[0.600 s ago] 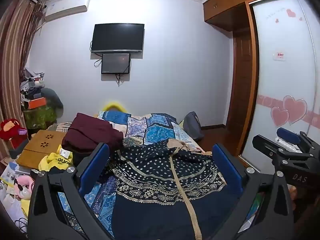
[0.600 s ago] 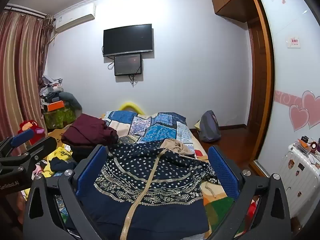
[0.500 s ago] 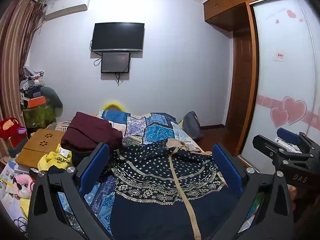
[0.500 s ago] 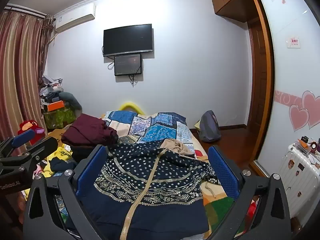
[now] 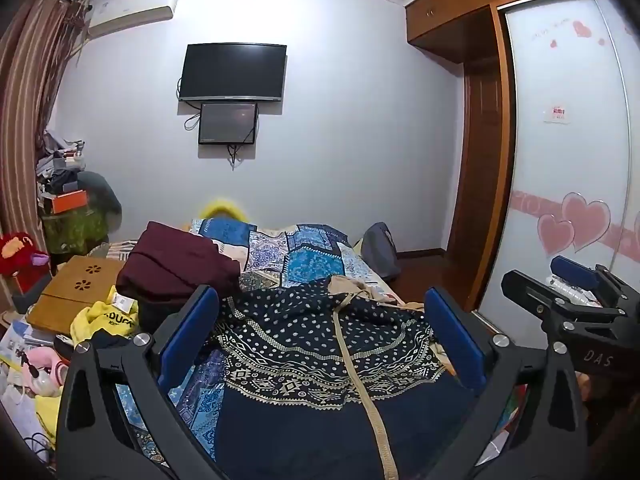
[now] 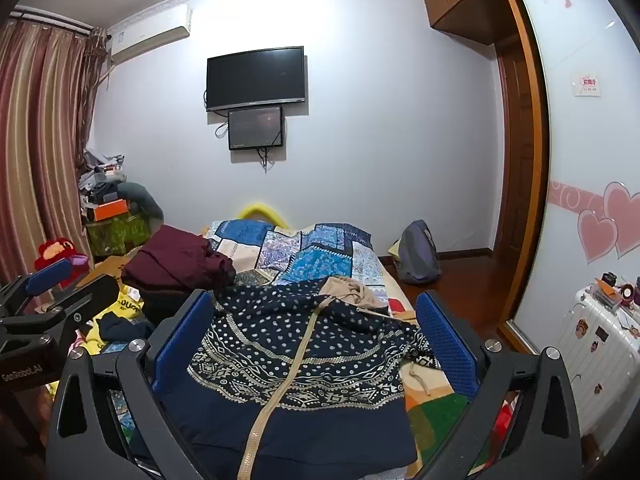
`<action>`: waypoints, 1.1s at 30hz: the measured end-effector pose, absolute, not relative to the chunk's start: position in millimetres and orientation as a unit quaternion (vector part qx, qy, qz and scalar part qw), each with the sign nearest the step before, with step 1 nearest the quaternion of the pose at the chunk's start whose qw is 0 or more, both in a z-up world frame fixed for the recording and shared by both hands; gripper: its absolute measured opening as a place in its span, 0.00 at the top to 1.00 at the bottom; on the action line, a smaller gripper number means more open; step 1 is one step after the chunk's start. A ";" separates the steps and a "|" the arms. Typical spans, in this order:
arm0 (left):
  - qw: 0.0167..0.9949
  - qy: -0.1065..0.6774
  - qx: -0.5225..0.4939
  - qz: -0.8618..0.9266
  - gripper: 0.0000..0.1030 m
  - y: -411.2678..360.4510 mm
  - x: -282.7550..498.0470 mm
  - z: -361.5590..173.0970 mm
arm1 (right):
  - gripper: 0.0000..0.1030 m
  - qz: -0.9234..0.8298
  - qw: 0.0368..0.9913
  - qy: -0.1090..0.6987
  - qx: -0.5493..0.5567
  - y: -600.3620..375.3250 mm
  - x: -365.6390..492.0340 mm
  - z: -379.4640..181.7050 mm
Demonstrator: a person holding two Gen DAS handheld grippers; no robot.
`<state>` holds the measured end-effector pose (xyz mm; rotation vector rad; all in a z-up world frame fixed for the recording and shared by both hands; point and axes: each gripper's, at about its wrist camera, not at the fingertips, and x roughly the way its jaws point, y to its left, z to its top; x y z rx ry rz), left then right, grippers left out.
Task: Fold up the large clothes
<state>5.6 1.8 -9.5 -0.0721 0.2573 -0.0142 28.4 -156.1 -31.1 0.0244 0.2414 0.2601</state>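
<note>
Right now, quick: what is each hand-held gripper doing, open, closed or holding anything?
Left hand-held gripper: open, holding nothing, above the navy patterned garment.
Right hand-held gripper: open, holding nothing.

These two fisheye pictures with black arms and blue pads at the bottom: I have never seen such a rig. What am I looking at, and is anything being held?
There is no robot here. A person holds one pair of hand tongs in each hand, and a camera on each looks forward along its fingers. One picture comes from the left tongs, the other from the right tongs; each pair also shows at the edge of the other's view. Both are wide open and hold nothing. Ahead lies a bed with a patchwork quilt. On it is spread a navy patterned garment with a tan zipper, and behind it, to the left, a maroon garment.
</note>
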 end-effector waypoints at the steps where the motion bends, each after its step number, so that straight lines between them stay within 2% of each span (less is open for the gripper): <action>1: 0.991 0.129 -0.036 -0.007 0.00 2.1 5.6 -9.3 | 0.02 0.129 0.984 0.121 0.012 -154.9 29.2 -31.7; 33: 0.990 0.135 -0.042 -0.004 0.00 3.1 9.0 -3.9 | 0.02 0.130 0.984 0.124 0.012 -152.0 31.6 -35.2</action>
